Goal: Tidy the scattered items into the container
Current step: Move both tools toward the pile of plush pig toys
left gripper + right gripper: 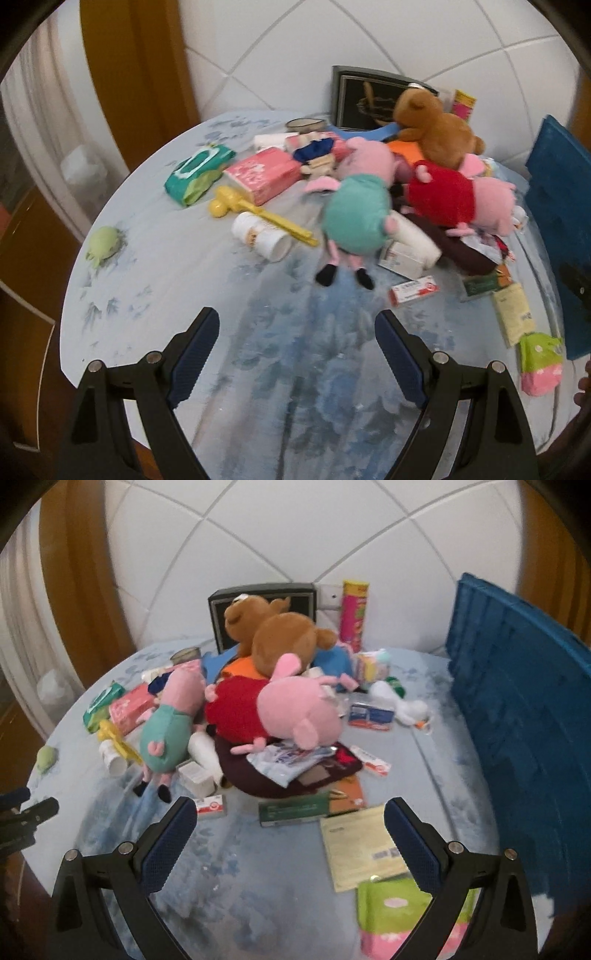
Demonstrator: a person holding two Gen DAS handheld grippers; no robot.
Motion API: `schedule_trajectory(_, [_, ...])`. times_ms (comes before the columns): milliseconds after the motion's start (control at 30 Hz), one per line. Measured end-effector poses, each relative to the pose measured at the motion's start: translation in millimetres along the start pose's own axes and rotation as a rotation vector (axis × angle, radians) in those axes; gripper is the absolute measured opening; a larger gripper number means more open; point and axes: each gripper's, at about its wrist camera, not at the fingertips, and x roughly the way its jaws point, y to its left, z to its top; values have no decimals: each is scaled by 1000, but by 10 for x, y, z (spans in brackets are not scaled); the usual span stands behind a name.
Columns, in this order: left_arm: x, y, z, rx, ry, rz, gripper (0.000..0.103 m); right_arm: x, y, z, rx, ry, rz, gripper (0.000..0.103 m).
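Dozens of loose things are heaped on the round table with the pale blue floral cloth [155,280], and the tall dark blue ribbed plastic crate [517,709] I must fill stands at its right edge, nothing yet visible inside from these angles.

Going left to right through the risks as I judge them: the small green rubbery toy [105,244] sits near the left rim and a careless sweep could knock it off. The white cylindrical plastic bottle [260,236] lies on its side touching the yellow plastic toy wand [258,214]; pinching one may roll or drag the other. The plush pig in the teal dress [356,218] leans on the pile, so pulling it could topple the plush pig in the red dress [280,716] and the brown plush bear [280,638] above. Flat packets by the crate, like the cream paper sachet [362,849], may slip from the pads.

My left gripper [297,347] has its jaws spread wide, holding nothing, above bare cloth. My right gripper [290,834] is likewise wide apart and empty, over the sachet and the green-and-pink tissue pack [399,915]; I cannot tell whether it touches them.
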Motion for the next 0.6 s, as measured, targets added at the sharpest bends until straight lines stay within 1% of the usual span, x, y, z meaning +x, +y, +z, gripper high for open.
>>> schedule_trajectory(100, [79,139,27,-23,12,5,87,173,102,36,-5,34,24,103])
schedule_trajectory(167, [163,230,85,-26,23,6,87,248,156,82,-6,39,20,103])
schedule_trajectory(300, [346,297,303,22,28,-10,87,382,233,194,35,41,-7,103])
schedule_trajectory(433, [525,258,602,92,20,-53,87,498,327,305,82,43,-50,103])
schedule_trajectory(500, [617,200,713,116,25,-71,87,524,374,360,83,39,-80,103])
schedule_trajectory(600, [741,63,856,145,38,-102,87,555,368,460,86,39,-98,103])
